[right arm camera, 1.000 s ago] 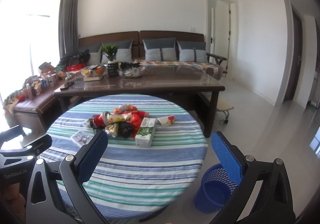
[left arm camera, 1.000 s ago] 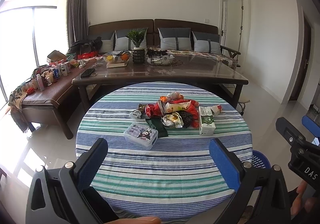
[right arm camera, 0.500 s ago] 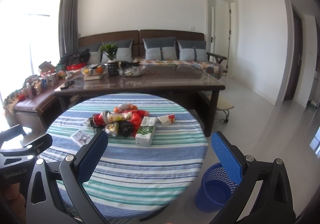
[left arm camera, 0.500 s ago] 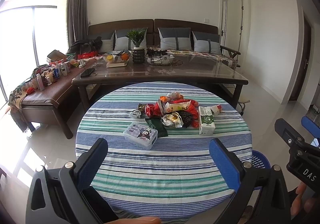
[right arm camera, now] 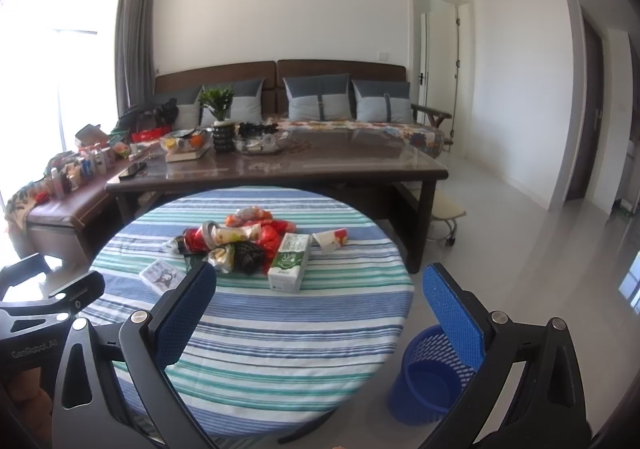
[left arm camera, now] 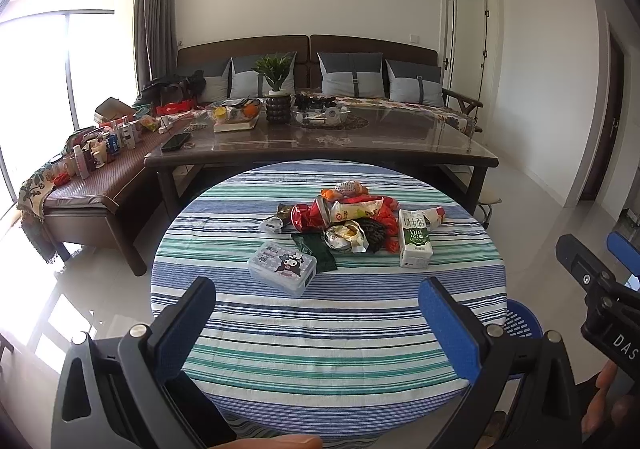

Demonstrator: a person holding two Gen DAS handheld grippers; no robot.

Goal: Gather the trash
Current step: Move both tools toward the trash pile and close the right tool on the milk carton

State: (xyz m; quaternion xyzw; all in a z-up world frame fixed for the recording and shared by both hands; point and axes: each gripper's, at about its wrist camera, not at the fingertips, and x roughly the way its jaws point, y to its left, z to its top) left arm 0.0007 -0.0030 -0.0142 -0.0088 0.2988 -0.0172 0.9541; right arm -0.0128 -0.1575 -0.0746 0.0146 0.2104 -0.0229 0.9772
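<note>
A heap of trash (left arm camera: 344, 217) (right arm camera: 240, 241), wrappers, snack bags and a crushed can, lies in the middle of a round table with a striped cloth (left arm camera: 320, 329) (right arm camera: 280, 329). A green-and-white milk carton (left arm camera: 415, 243) (right arm camera: 289, 261) lies at the heap's right, a small paper cup (right arm camera: 331, 240) behind it. A clear wipes pack (left arm camera: 282, 268) (right arm camera: 162, 276) sits at the front left. My left gripper (left arm camera: 317, 315) hangs open over the table's near edge. My right gripper (right arm camera: 320, 313) is open too, above the table's right front. A blue waste basket (right arm camera: 428, 381) (left arm camera: 520, 323) stands on the floor to the right.
Behind the round table stands a long dark coffee table (left arm camera: 320, 145) with a plant, fruit and a phone. A sofa with grey cushions (left arm camera: 348, 77) lines the wall. A bench (left arm camera: 80, 185) at the left carries several bottles. A stool (right arm camera: 446, 209) stands at the right.
Both grippers stay open and almost still. The right wrist view has shifted slightly, the table sitting a touch higher in it.
</note>
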